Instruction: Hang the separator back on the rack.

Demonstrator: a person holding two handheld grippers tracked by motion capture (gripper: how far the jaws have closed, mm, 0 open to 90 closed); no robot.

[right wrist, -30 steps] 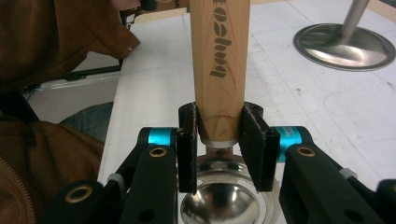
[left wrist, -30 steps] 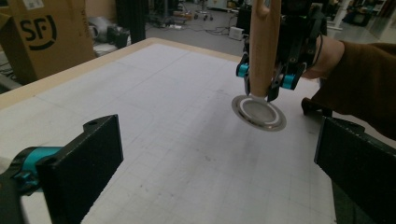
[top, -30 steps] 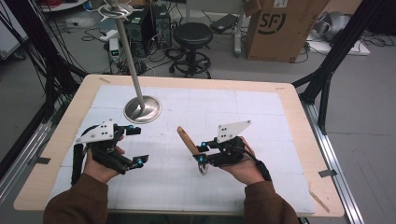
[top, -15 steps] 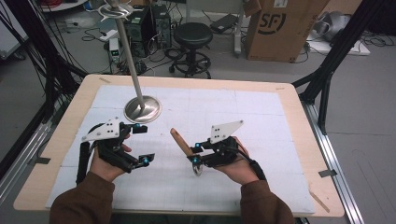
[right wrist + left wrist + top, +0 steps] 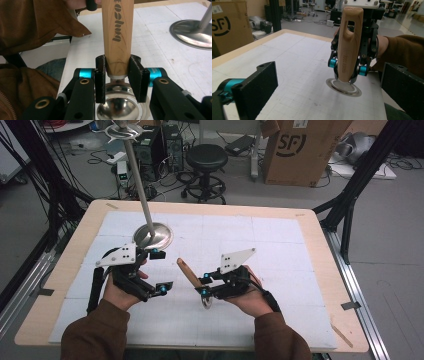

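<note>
My right gripper [image 5: 204, 285] is shut on a utensil's wooden handle [image 5: 189, 272], just above its round shiny metal head [image 5: 206, 302]. The head rests on the white mat and the handle leans up toward the left. In the right gripper view the pads [image 5: 100, 77] press both sides of the handle [image 5: 116, 30] above the metal head [image 5: 117, 107]. My left gripper [image 5: 161, 270] hovers open and holds nothing, left of the handle. In the left gripper view its jaws stand wide apart, facing the handle [image 5: 349, 45] and the right gripper [image 5: 347, 67].
A metal stand with a round base [image 5: 154, 235] and a tall pole [image 5: 137, 180] sits on the gridded white mat [image 5: 280, 245] behind the left gripper. The wooden table edge [image 5: 325, 250] frames the mat. A stool [image 5: 206, 160] and a cardboard box [image 5: 300, 150] stand beyond.
The two hands have drawn slightly closer together, and the wooden handle has shifted a little to the left. Both grippers' states are unchanged.
</note>
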